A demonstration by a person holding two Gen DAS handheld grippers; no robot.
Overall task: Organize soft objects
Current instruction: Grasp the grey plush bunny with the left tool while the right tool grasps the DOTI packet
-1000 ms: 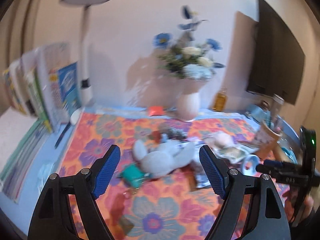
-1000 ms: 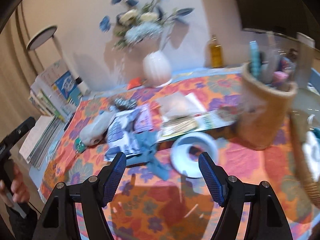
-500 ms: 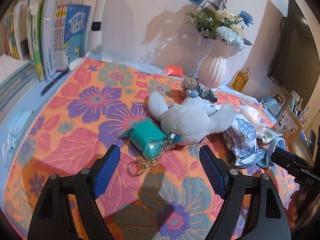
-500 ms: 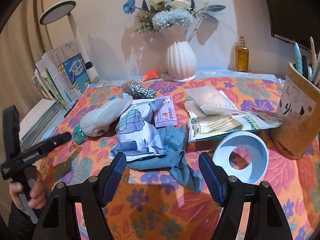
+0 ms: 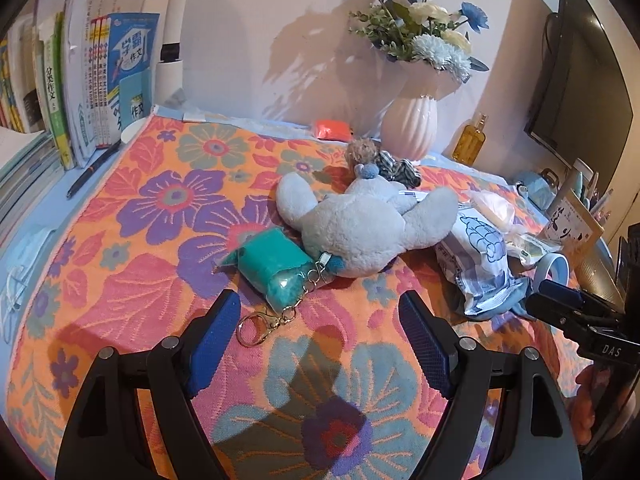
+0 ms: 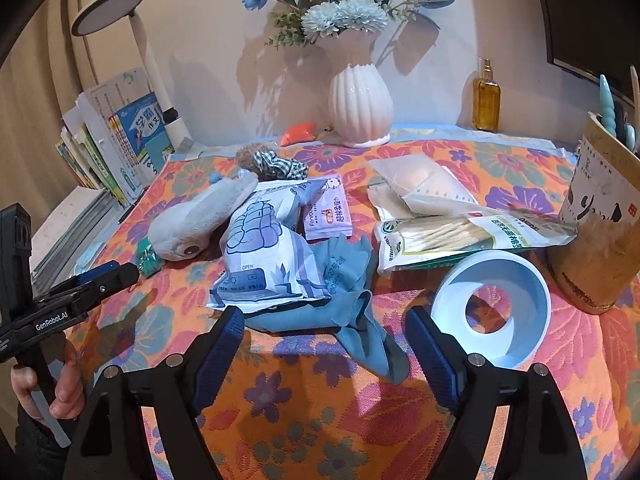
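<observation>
Left tongs [image 5: 318,324]: jaws apart, nothing between them, hovering just short of the teal pouch [image 5: 276,268] and its key ring [image 5: 250,334]. Right tongs [image 6: 324,338]: jaws have just been opening, now apart and unloaded, with a blue cloth [image 6: 352,312] lying just ahead of the gap

Landmark: the plush [image 5: 360,228] on the floral cloth [image 5: 140,280]. The pouch touches its near side. The wipes pack [image 6: 264,264] lies against the side away from the books [image 5: 100,80], over the blue cloth. The vase [image 6: 360,104] stands well behind it

Step in hand, as judged: first pick of a soft item
- Left: take the pouch across its short width; keep the pads off the chain
- Right: pinch the cloth at its bunched fold, clear of the pack

Containers
- Pen cup [image 6: 596,220], far from the plush: holds pens
- Blue ring bowl [image 6: 520,276], beside the cup: holds nothing
- Vase: flowers
</observation>
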